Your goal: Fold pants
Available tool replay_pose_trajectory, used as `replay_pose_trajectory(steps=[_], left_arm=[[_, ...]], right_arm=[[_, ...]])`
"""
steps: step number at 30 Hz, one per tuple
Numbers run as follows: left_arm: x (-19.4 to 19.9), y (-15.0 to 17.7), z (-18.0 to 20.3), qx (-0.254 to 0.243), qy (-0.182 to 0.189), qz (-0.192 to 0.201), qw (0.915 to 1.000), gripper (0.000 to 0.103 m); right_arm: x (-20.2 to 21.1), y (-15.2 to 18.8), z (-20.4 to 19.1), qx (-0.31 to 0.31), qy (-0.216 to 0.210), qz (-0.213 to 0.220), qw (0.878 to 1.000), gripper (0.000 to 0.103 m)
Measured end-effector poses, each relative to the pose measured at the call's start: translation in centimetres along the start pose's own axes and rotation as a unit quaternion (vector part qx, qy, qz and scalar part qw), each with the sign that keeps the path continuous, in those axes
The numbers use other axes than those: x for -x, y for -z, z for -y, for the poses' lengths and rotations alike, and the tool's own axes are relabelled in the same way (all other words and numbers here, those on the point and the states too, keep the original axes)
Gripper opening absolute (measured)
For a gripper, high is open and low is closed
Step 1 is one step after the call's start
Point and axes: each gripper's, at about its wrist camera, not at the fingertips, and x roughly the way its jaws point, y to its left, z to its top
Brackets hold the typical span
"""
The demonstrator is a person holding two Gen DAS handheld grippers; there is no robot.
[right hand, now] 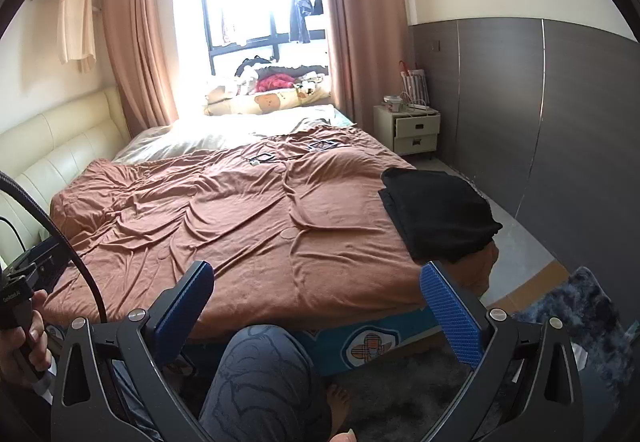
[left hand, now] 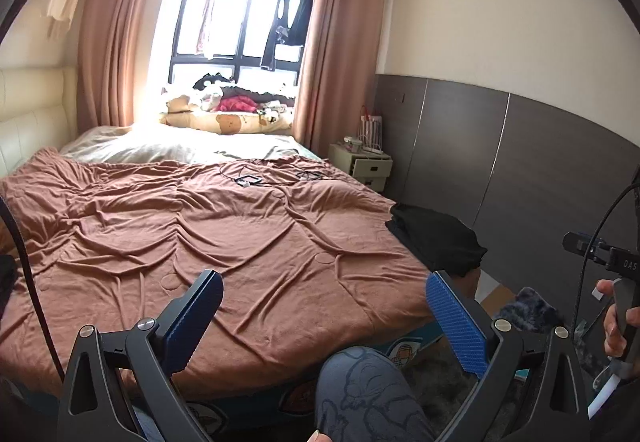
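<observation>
Black pants (left hand: 438,238) lie in a folded bundle on the near right corner of the bed, on the brown blanket (left hand: 224,242). They also show in the right wrist view (right hand: 438,213). My left gripper (left hand: 324,318) is open and empty, held above the foot of the bed, left of the pants. My right gripper (right hand: 318,306) is open and empty, also above the bed's foot, with the pants just beyond its right finger (right hand: 452,318). Neither gripper touches the pants.
Cables and small devices (left hand: 276,177) lie on the far part of the blanket. A nightstand (right hand: 412,129) stands by the grey wall panel. The person's knee (right hand: 260,378) is below the grippers. A dark rug (right hand: 588,314) covers the floor at right. Bedding is piled by the window (left hand: 228,109).
</observation>
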Motion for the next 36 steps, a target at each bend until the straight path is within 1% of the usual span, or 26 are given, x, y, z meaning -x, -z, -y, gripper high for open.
replay_pose_trajectory(steps=[4,6,9,13,17,21,24,30,32,36], left_arm=[[0.8,1.4,-0.3,-0.007,-0.008,0.0,0.9999,0.102],[1.0,2.2,-0.4,-0.013,-0.014,0.0,0.9998,0.102],[1.1,3.1,-0.8,-0.009,-0.011,-0.007,0.9999,0.102],[0.9,4.5,-1.2,-0.011,-0.037,-0.017,0.9991,0.102],[1.0,6.0,-1.7,-0.01,-0.043,-0.025,0.9987,0.102],[1.7,7.3,-2.1,-0.008,-0.055,-0.016,0.9983,0.102],[2.2,8.1,-2.2,-0.01,-0.063,-0.008,0.9979,0.102],[2.8,9.4,-2.3,-0.009,-0.06,-0.006,0.9981,0.102],[3.0,9.6,-2.2,-0.009,-0.059,-0.006,0.9982,0.102],[3.4,9.7,-2.1,-0.013,-0.061,-0.005,0.998,0.102]], right_arm=[[-0.4,1.3,-0.4,0.001,-0.016,0.002,1.0,0.103],[-0.8,2.0,-0.5,0.003,-0.017,0.002,1.0,0.103],[-1.2,2.9,-0.7,-0.002,-0.021,0.003,1.0,0.103],[-1.2,4.2,-1.2,-0.004,-0.021,0.01,1.0,0.103],[-1.4,5.5,-1.7,-0.004,-0.025,0.01,1.0,0.103],[-1.1,6.6,-2.3,-0.004,-0.031,0.011,0.999,0.103],[-0.6,7.2,-3.0,0.019,-0.025,0.014,0.999,0.103],[0.0,8.6,-3.9,0.027,-0.035,0.028,0.999,0.103],[-0.1,9.2,-4.0,0.021,-0.044,0.028,0.998,0.103],[-0.1,9.8,-3.8,0.013,-0.049,0.032,0.998,0.103]])
